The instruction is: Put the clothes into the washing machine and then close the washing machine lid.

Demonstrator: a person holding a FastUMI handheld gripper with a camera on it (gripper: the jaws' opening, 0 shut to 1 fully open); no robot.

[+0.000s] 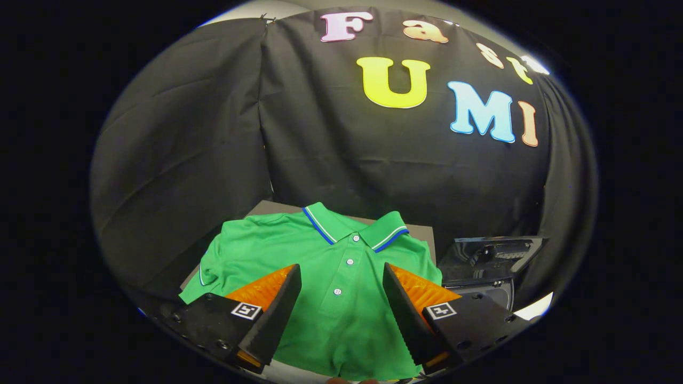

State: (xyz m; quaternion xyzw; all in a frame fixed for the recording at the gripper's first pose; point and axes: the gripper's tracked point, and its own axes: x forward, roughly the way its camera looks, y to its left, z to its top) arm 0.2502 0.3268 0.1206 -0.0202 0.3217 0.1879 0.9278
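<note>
Black cloth backs the counter (416,230). I hold the claw (341,314) spread apart over the green shirt (341,266), collar pointing away, placket between fingers; washing machine (488,261) sits right.

Fisheye on the gripper (341,314), looking forward and down, close above shirt (325,261), booth wall beyond

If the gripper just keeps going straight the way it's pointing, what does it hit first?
Most likely the green polo shirt: the gripper is open, and the shirt lies spread between and just ahead of its fingers. Depth is hard to judge here.
</note>
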